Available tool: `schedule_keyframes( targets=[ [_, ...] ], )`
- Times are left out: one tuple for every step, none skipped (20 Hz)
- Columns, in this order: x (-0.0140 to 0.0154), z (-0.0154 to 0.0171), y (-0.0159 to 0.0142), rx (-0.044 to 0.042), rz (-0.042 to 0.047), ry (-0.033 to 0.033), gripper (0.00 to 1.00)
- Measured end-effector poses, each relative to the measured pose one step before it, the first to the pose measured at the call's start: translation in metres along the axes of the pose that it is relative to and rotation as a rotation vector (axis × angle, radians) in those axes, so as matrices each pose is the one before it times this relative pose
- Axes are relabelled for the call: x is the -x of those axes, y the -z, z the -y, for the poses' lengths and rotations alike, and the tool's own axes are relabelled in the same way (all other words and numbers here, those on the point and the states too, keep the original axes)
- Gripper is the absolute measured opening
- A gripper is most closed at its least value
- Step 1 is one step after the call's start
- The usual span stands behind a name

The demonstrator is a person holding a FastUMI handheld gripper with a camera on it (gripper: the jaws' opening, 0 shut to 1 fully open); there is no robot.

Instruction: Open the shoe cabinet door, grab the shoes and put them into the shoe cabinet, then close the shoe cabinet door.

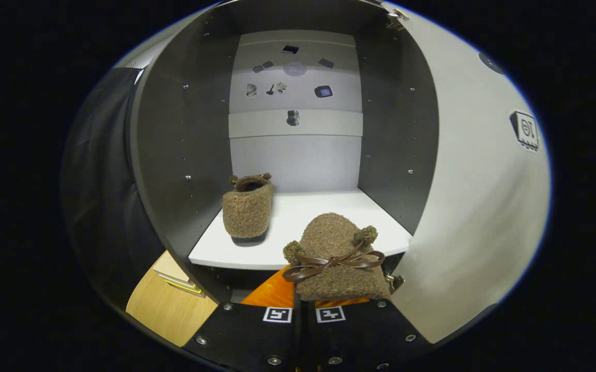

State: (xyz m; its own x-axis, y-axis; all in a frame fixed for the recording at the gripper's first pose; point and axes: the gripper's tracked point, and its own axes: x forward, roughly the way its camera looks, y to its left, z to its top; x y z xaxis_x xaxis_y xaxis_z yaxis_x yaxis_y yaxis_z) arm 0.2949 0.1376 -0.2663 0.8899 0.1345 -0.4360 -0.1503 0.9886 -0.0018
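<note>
Seen from the gripper camera, the tongs [312, 305] are closed together on a brown fuzzy slipper [336, 258], both fingers pressed to it from below with almost no gap between them. The slipper sits just ahead of the fingers, its toe pointing away toward the cabinet; a dark brown ribbon bow [331, 262] and two small pompoms [365, 235] lie across its upper. Its front overlaps the front edge of the white shelf [329, 209] of the open shoe cabinet [184, 155]; whether it touches the shelf cannot be told. Beyond the fingers and to their left, the second slipper [247, 206] already stands on that shelf, close to the dark left inner wall, well apart from the held one. The cabinet door [484, 181] is swung open to the right of the tongs, a hinge [396, 281] visible near its lower edge. Below and left of the fingers lies a strip of light wooden floor [166, 307].
</note>
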Motion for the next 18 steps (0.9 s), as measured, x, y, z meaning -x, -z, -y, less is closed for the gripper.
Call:
schedule_keyframes(
  targets=[
    [-0.00962, 0.00199, -0.00724, 0.01344, 0.00480, 0.00157, 0.03],
    [-0.00917, 0.00199, -0.00831, 0.01668, 0.00683, 0.00419, 0.03],
    [-0.00924, 0.00200, -0.00849, 0.01496, 0.00942, -0.00118, 0.03],
    [-0.01028, 0.00057, -0.00725, 0.00788, 0.00447, -0.00423, 0.03],
    [-0.01036, 0.00046, -0.00562, -0.00040, -0.00386, -0.00695, 0.03],
    [-0.01039, 0.00111, -0.00540, -0.00467, -0.00445, -0.00522, 0.03],
    [-0.01187, 0.00127, -0.00602, 0.00092, -0.00264, -0.00289, 0.03],
    [-0.01038, 0.00202, -0.00461, 0.00883, -0.00175, -0.00058, 0.03],
    [-0.00921, 0.00050, -0.00381, 0.01063, 0.00015, -0.00103, 0.03],
    [-0.01003, -0.00092, -0.00311, 0.00684, -0.00094, -0.00891, 0.03],
    [-0.01044, -0.00164, -0.00312, -0.00047, -0.00234, -0.01301, 0.03],
    [-0.01030, -0.00166, -0.00225, -0.00377, -0.00274, -0.01299, 0.03],
    [-0.00986, -0.00029, -0.00118, -0.00427, -0.00447, -0.00915, 0.03],
    [-0.00895, 0.00037, -0.00031, -0.00492, -0.00891, -0.00615, 0.03],
    [-0.00889, 0.00005, 0.00089, -0.00726, -0.01069, -0.00519, 0.03],
    [-0.00861, 0.00062, -0.00164, -0.00787, -0.00397, -0.00652, 0.03],
    [-0.00694, 0.00057, -0.00344, -0.01051, 0.00286, -0.00484, 0.03],
    [-0.00730, 0.00072, -0.00220, -0.01005, 0.00093, -0.00614, 0.03]
  ],
)
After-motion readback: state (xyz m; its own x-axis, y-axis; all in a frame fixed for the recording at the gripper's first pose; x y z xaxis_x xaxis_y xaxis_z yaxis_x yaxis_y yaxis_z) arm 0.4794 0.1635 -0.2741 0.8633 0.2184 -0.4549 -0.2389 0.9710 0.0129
